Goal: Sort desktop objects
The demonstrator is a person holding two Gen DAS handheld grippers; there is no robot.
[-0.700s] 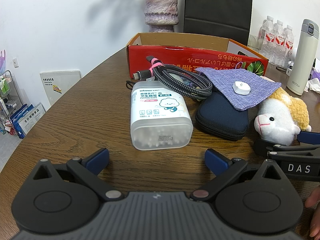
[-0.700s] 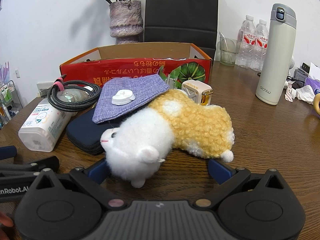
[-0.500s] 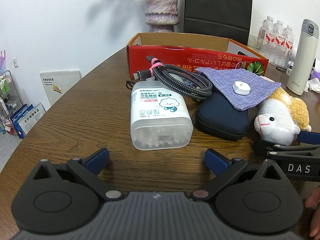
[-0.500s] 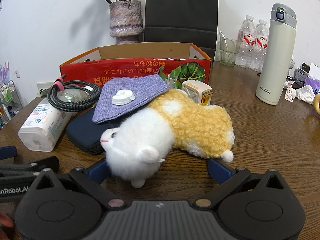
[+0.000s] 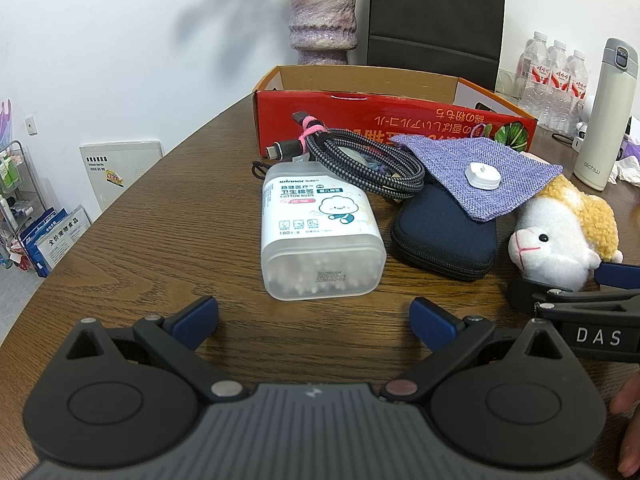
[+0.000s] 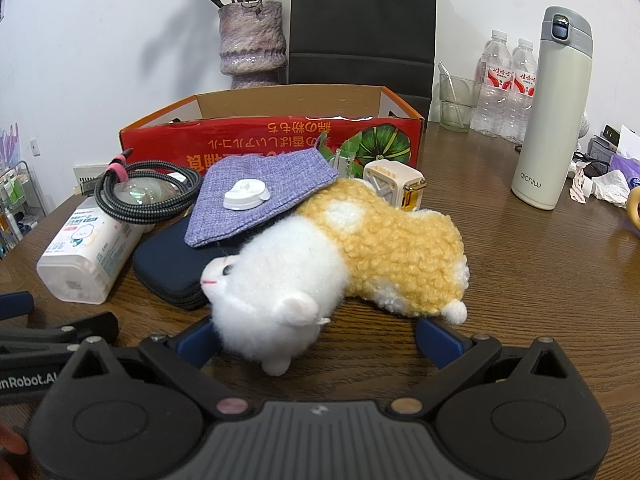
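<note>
Both grippers, left gripper (image 5: 314, 316) and right gripper (image 6: 318, 340), gape empty; the plush toy (image 6: 336, 264) looks soft, probably light: pinch its midbody.

No change to log across these frames. Your left gripper (image 5: 314, 314) sits as it did before, jaws wide, short of the cotton buds box (image 5: 318, 232). Your right gripper (image 6: 318, 338) likewise has not shifted, jaws wide with the plush (image 6: 328, 264) head between them, untouched. Nothing on the desk (image 5: 160, 220) has moved or gone.
</note>
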